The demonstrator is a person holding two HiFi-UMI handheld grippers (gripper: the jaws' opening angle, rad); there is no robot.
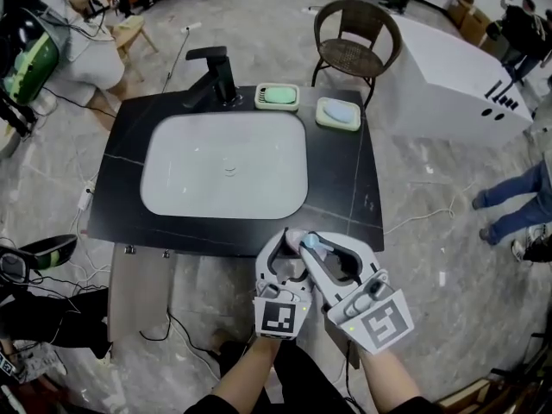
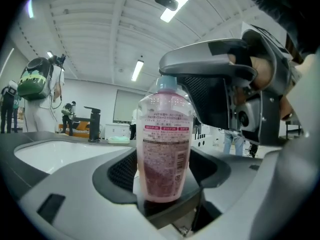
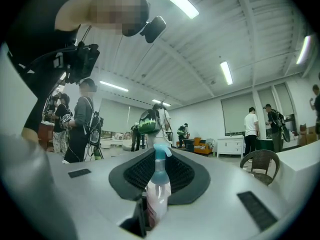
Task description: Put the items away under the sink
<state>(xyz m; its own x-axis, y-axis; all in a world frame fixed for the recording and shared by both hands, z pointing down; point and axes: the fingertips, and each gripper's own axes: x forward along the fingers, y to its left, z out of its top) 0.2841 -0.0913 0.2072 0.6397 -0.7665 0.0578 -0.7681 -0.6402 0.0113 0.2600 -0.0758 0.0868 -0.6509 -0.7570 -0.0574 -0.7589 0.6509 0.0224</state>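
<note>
Both forearms reach forward side by side, holding the left gripper (image 1: 289, 248) and right gripper (image 1: 335, 255) level, their tips meeting just off the front edge of the black counter (image 1: 345, 188). There each pinches the pink bottle (image 1: 309, 241) between its pads. The left gripper view shows its wide printed label, with the right gripper arched over the blue cap. The right gripper view shows it edge-on, narrow.

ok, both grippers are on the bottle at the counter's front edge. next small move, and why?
Probably lower the bottle below the front edge of the counter, toward the space under the sink. The left gripper and right gripper both clamp it upright at countertop height, and what looks like an open cabinet door hangs below on the left.
</note>
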